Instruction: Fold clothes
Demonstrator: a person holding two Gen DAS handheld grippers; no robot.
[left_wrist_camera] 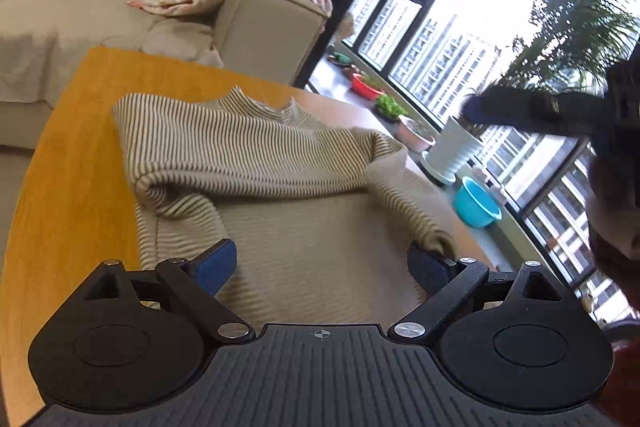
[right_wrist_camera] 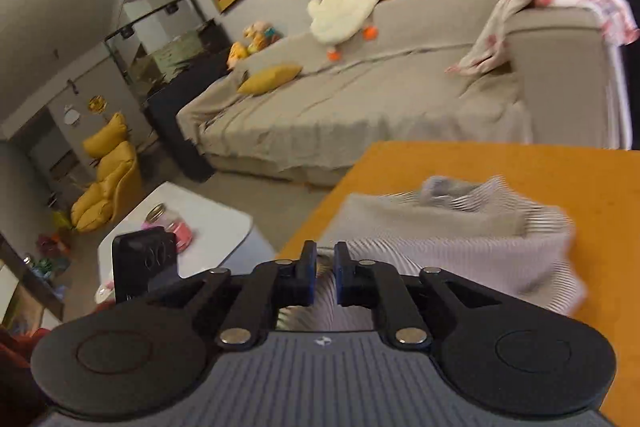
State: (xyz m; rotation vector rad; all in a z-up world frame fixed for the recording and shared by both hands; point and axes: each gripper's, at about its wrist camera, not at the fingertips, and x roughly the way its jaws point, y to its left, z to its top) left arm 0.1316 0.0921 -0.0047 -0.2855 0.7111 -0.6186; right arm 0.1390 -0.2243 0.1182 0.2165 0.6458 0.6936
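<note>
Seen from the left wrist, a striped sweater (left_wrist_camera: pixel 256 163) lies on the orange table (left_wrist_camera: pixel 72 155), its collar toward the far edge, one side already doubled over in a thick roll across the body and a sleeve trailing off toward the window side. The left gripper (left_wrist_camera: pixel 322 265) stands wide apart just above the near hem; its blue pads (left_wrist_camera: pixel 214 263) hold nothing, though the far-side finger sits right against the sleeve's bunched end and may be touching it. The dark arm of the other tool crosses the upper corner by the window. My reading is that a fold is partway along: the sleeve and the near half are not squared up, so the next move likely calls for pinching a loose edge and carrying it flat across the body without dragging the roll. From the right wrist, blurred by motion, the same sweater (right_wrist_camera: pixel 460 235) is heaped on the table (right_wrist_camera: pixel 560 171) with a sofa (right_wrist_camera: pixel 360 107) behind. The right gripper (right_wrist_camera: pixel 325 273) is nearly closed, only a narrow slot between the fingers, and striped cloth shows in that slot; it looks pinched on the sweater's edge, but the blur keeps me from being sure how firmly
</note>
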